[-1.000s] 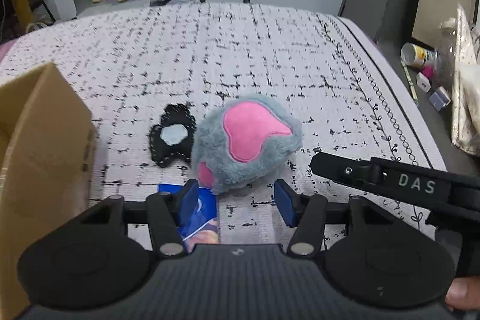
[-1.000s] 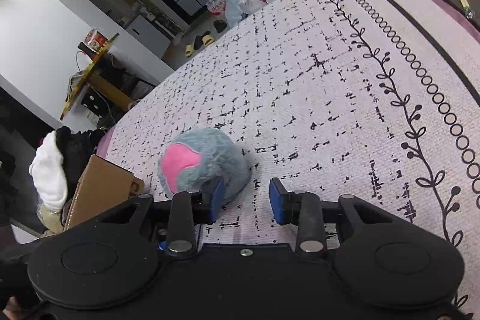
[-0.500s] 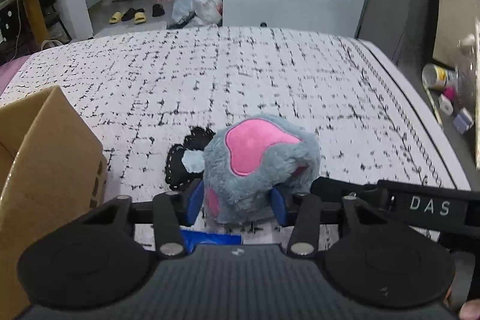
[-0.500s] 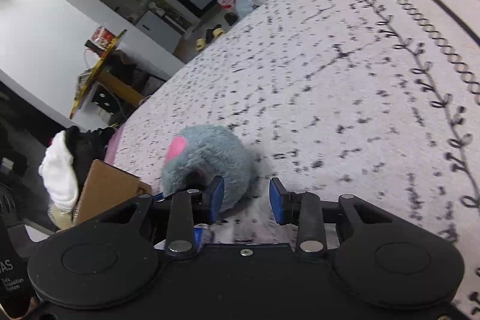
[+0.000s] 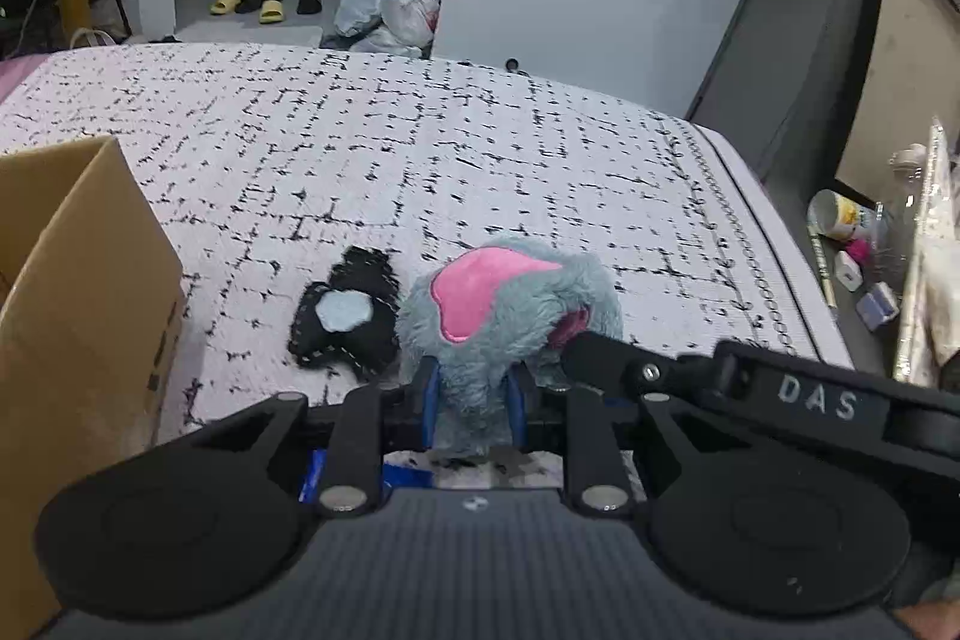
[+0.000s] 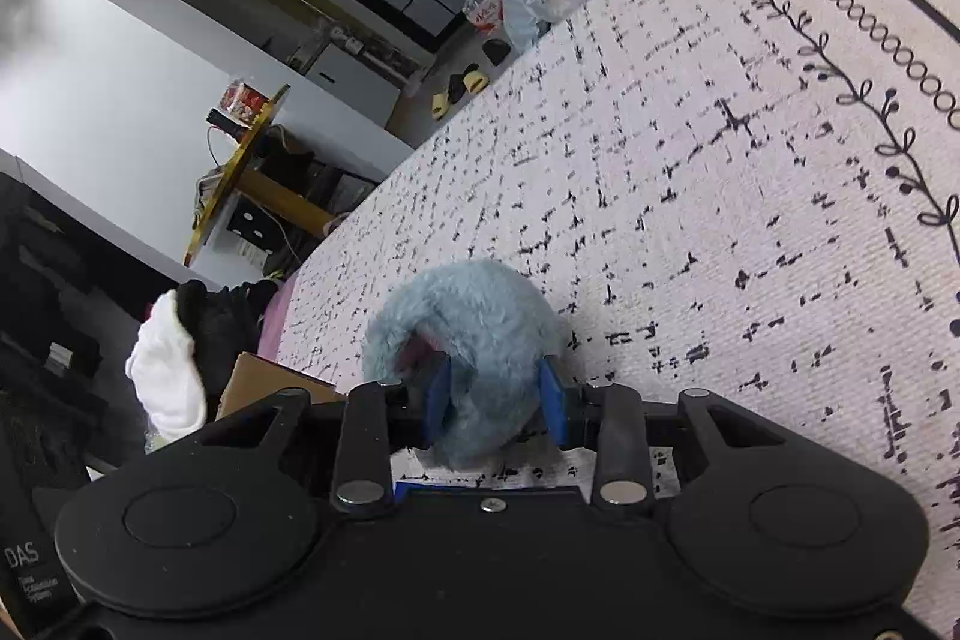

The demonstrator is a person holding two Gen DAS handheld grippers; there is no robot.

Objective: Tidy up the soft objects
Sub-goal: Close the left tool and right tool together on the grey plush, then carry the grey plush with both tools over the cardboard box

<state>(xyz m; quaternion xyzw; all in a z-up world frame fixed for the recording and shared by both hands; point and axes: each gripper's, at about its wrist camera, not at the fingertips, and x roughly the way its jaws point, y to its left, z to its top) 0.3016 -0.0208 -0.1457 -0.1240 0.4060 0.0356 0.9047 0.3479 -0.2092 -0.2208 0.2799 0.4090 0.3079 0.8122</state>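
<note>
The fluffy grey plush toy with pink patches (image 5: pixel 510 316) is pinched by both the closed left claw (image 5: pixel 471 400) and the narrowly parted right claw (image 6: pixel 495 403).

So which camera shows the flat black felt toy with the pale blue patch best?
The left wrist view: the flat black felt toy lies fully visible beside the fluffy grey plush. The right wrist view doesn't show it.

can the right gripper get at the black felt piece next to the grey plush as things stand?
Probably not: the right gripper has the grey plush between its fingers, and the black felt piece lies beyond that plush, hidden from the right wrist view.
</note>
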